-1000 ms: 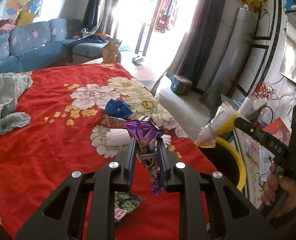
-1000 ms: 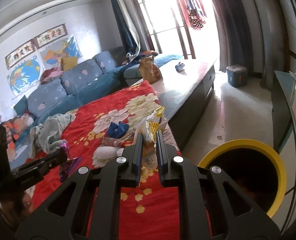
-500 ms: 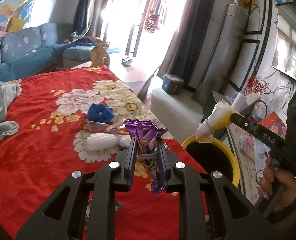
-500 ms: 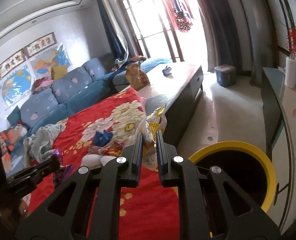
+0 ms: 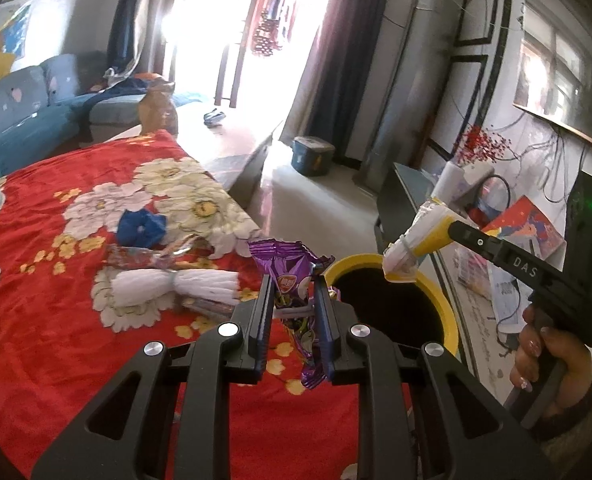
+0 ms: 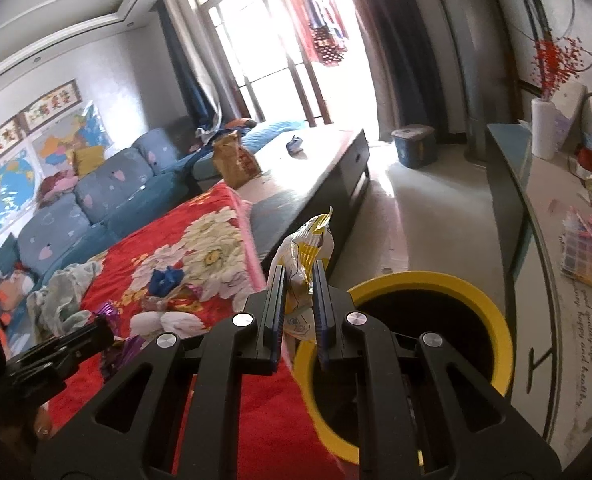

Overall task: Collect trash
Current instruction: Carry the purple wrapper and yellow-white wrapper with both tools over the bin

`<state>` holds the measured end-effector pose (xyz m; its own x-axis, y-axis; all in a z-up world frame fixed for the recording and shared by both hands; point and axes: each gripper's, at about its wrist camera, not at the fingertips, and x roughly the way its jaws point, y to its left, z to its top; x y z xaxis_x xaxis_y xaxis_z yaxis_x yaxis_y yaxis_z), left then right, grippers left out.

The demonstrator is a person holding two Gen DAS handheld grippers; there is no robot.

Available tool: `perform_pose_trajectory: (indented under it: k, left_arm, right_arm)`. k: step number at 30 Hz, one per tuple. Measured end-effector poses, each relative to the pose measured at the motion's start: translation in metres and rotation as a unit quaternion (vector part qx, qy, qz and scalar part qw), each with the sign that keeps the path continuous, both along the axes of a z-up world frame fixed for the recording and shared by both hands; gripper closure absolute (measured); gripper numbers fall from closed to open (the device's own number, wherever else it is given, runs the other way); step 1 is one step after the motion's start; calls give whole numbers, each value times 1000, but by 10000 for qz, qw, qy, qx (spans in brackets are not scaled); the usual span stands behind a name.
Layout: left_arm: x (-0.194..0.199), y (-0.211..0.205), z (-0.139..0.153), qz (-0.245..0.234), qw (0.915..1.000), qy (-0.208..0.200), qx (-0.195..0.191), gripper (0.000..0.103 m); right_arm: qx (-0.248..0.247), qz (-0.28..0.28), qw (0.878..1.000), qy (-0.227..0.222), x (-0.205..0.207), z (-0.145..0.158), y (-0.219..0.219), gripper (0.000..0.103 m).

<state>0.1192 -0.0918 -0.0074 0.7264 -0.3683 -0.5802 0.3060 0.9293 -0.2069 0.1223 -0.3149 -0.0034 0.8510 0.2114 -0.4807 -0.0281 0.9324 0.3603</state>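
Right now both claws are loaded: the left gripper (image 5: 294, 292) is clamped on a purple wrapper (image 5: 292, 276), which hangs upright with its long axis vertical and its tail trailing below the fingers, while the right gripper (image 6: 299, 284) pinches a yellow-and-white snack packet (image 6: 305, 258) that stands up out of its closed fingers. Everything turns on the yellow-rimmed bin (image 5: 447, 312): in the left wrist view the right claw's packet hangs directly over the dark mouth, so the right hand is clearly the nearer and looks ready to let go first. The purple wrapper is over the red floral blanket (image 5: 36, 320), just short of the near rim, with the bin ahead and to the right. Nothing stands between either claw and the opening. More rubbish waits on the blanket: a white twisted wrapper (image 5: 168, 286), a crumpled blue scrap (image 5: 142, 228) and a shiny foil wrapper (image 5: 144, 257).
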Motion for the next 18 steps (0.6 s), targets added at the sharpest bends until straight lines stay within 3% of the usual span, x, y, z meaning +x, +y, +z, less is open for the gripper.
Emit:
perform_pose_trajectory:
  k: [18]
  left_arm:
    - [7, -54, -13, -587, 9981, 31, 166, 83]
  right_arm:
    - [43, -491, 9983, 308, 1, -21, -41, 94]
